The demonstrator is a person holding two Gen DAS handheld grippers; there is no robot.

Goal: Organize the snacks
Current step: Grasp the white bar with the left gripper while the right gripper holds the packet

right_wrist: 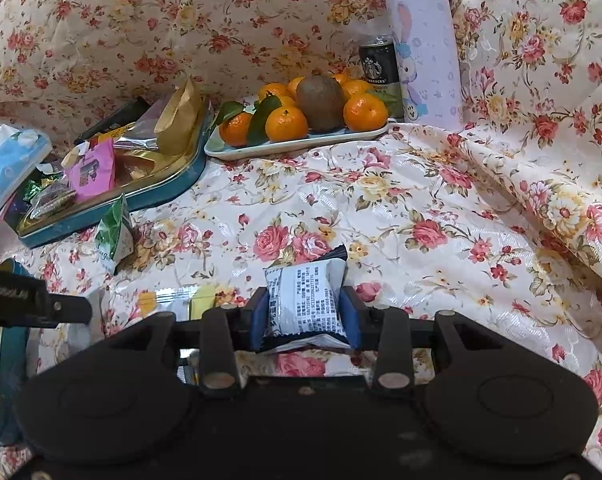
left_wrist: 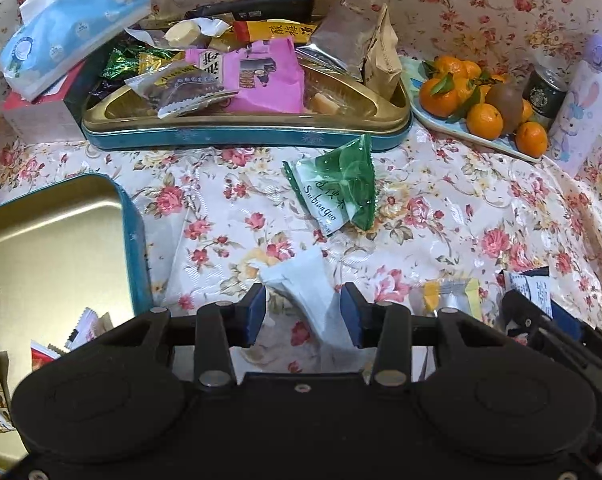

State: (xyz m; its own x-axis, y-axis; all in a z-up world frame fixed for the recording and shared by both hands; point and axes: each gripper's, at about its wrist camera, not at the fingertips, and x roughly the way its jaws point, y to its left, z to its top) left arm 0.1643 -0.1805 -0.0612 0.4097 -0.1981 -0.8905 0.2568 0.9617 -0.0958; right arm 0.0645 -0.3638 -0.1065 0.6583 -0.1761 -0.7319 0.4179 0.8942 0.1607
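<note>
Gripping a white snack packet with black print (right_wrist: 305,300), the right gripper (right_wrist: 305,316) has its blue pads (right_wrist: 259,320) pressed against the packet's two sides, just above the floral cloth (right_wrist: 441,200). The left gripper (left_wrist: 303,316) stands with its jaws apart; a plain white packet (left_wrist: 309,292) lies on the cloth between its fingers (left_wrist: 257,312), and neither pad can be seen pressing on it.

Taking the teal tin tray (left_wrist: 245,136) at the back as the landmark: it is heaped with snacks, among them a pink packet (left_wrist: 261,76), a silver pouch (left_wrist: 341,36) and a brown paper bag (left_wrist: 381,56). A green-and-white packet (left_wrist: 337,188) lies on the cloth just in front of the tray's near edge. To the tray's right sits a pale plate (right_wrist: 297,144) of tangerines (right_wrist: 287,122) with a kiwi (right_wrist: 321,104), and beyond it a dark can (right_wrist: 379,60) beside a lilac rabbit bottle (right_wrist: 425,52). To the tray's left a blue tissue pack (left_wrist: 73,28) rests on a box. Nearer than the tray, on its left, an open teal tin (left_wrist: 57,248) with a gold inside holds a few packets at its lower corner. A yellow-and-silver packet (left_wrist: 453,296) lies well in front of the tray, between the two grippers.
</note>
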